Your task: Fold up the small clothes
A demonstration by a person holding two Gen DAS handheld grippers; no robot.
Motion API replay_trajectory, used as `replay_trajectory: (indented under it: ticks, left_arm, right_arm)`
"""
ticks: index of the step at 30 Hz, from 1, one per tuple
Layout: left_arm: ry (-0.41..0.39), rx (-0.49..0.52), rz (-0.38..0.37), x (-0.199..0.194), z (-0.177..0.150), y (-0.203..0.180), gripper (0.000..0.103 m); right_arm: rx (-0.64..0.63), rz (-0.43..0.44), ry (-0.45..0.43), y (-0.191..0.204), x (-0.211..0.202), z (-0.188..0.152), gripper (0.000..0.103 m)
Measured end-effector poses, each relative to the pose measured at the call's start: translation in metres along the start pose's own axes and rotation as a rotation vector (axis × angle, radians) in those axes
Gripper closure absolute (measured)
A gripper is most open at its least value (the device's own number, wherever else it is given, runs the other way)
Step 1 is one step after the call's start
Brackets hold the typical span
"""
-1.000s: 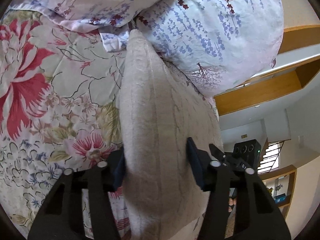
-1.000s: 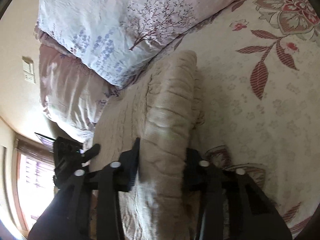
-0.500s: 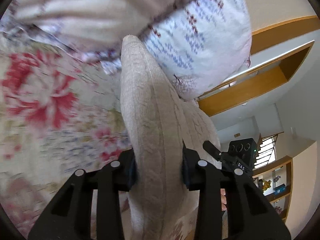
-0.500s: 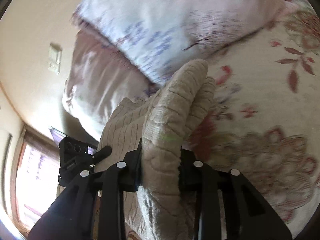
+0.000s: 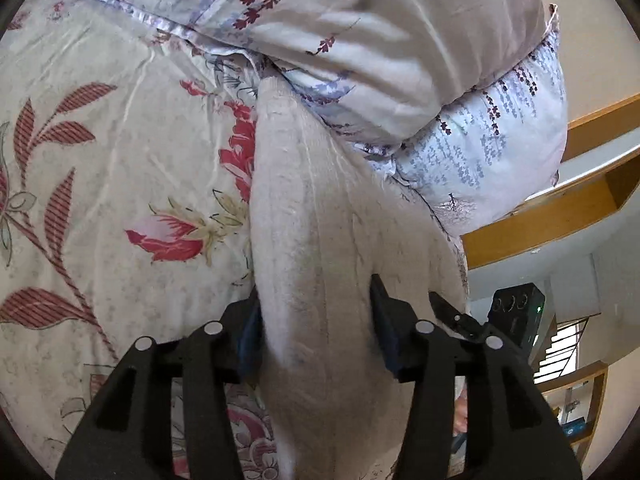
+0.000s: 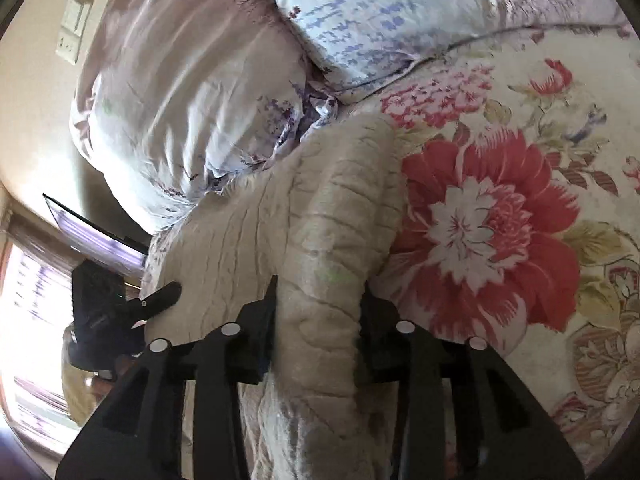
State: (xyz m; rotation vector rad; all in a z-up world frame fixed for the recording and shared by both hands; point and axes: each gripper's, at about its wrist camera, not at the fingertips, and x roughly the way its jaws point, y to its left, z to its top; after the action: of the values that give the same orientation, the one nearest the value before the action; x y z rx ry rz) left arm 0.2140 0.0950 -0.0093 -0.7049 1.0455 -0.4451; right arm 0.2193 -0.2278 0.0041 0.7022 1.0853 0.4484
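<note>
so this is looking like the tail end of a fold: the beige knit sweater (image 5: pixel 320 240) is lying doubled over on the flowery bedspread (image 5: pixel 120 184), its far end tucked right up against the pillows (image 5: pixel 400 52). i'd guess the carry-over is basically done and the release is what's happening now.

both claws are straddling the near folded edge. the left gripper (image 5: pixel 316 328) is letting go, jaws opening, with the thick fold sitting between them and a sliver of gap showing on its left side. the right gripper (image 6: pixel 318 316) is doing the same, jaws opening around the ribbed fold, pads looking like they're barely brushing it if at all.

next move probably is calling for backing both claws straight off without snagging the knit, then patting the fold flat, since it's looking puffy and could spring open.

surface is soft and rumpled, so nothing is sitting crisp. room-wise: wooden shelving (image 5: pixel 560 216) off to one side, a light switch (image 6: pixel 74 36) on the wall, bright window (image 6: pixel 32 320) glaring.
</note>
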Motion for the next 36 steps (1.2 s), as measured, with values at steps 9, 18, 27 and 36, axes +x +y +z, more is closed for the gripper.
replay_trajectory:
  ticks: [9, 18, 27, 36]
  left_arm:
    - [-0.219, 0.261, 0.144, -0.062, -0.026, -0.043, 0.035]
    - [-0.196, 0.415, 0.240, -0.048, -0.054, -0.075, 0.032]
    - [-0.217, 0.414, 0.347, -0.063, -0.069, -0.064, 0.026]
    - [-0.145, 0.406, 0.439, -0.047, -0.081, -0.049, 0.023]
  right_arm:
    - [0.080, 0.019, -0.100, -0.016, -0.031, 0.020, 0.060]
    - [0.026, -0.175, -0.137, -0.006, -0.006, 0.028, 0.094]
    - [-0.134, -0.171, -0.201, 0.028, -0.049, -0.002, 0.072]
    - [-0.311, -0.237, -0.088, 0.055, -0.026, -0.045, 0.069]
